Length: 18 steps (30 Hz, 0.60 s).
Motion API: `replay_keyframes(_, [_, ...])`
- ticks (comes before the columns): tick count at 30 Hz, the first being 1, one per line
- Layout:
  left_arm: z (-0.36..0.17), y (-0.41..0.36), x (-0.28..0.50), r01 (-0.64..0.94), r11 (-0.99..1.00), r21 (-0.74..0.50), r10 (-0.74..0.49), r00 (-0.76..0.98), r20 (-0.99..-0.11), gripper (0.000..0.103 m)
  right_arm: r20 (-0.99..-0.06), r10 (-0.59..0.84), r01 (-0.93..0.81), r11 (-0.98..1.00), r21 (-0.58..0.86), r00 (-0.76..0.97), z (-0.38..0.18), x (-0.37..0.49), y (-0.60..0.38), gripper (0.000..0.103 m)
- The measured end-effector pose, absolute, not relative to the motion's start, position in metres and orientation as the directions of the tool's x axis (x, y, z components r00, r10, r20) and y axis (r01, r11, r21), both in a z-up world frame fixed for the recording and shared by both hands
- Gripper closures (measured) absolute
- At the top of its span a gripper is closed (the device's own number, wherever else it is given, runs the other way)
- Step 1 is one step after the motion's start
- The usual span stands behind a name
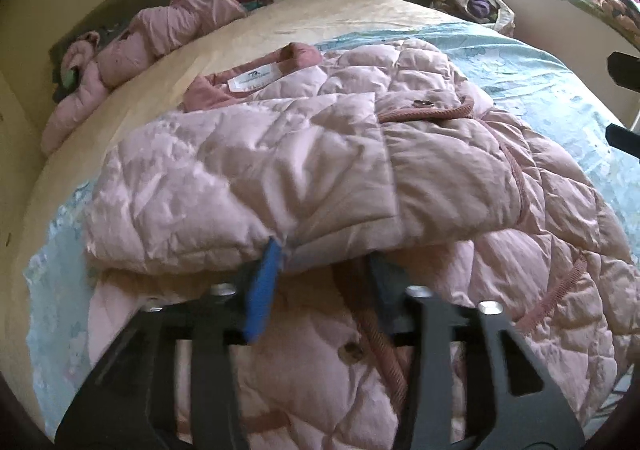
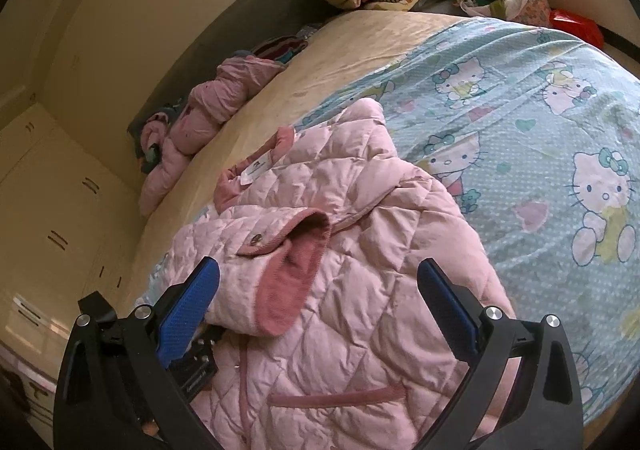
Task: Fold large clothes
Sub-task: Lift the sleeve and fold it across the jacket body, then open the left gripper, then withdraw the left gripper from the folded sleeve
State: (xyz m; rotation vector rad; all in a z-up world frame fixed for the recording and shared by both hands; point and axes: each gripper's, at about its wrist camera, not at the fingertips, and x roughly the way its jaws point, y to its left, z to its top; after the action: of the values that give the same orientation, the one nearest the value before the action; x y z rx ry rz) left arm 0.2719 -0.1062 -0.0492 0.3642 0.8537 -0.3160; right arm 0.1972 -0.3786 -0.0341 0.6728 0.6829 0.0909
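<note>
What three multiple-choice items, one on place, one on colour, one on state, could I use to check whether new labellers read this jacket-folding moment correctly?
1. Where does the pink quilted jacket lie?
A. On a chair
B. On the cartoon-cat bedsheet
C. On the floor

2. What colour are the pads on the right gripper fingers?
A. Blue
B. Red
C. White

3. How does the folded sleeve of the jacket stand?
A. Hanging off the bed
B. Spread out flat to the side
C. Laid across the jacket's front

Key: 1 B, the jacket rests on the printed sheet with the bare cream mattress beyond it. 2 A, both pads show blue against the black frame. 3 C, the sleeve lies over the body, its cuff near the left gripper.
</note>
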Motion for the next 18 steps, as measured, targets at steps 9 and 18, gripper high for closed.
replay_keyframes(9, [-0.019, -0.077, 0.254, 0.432, 0.901, 0.035, -0.255, 0.595, -0.762, 0.019, -0.550, 0.330, 0.110, 0.777, 0.620, 0.767, -0.028, 0.205, -0.369, 0.004])
replay_keyframes(18, [0.013, -0.023, 0.302, 0.252, 0.962, -0.103, -0.245, 0.639, -0.729, 0.010, -0.557, 0.441, 0.074, 0.734, 0.676, 0.704, -0.032, 0.251, -0.350, 0.004])
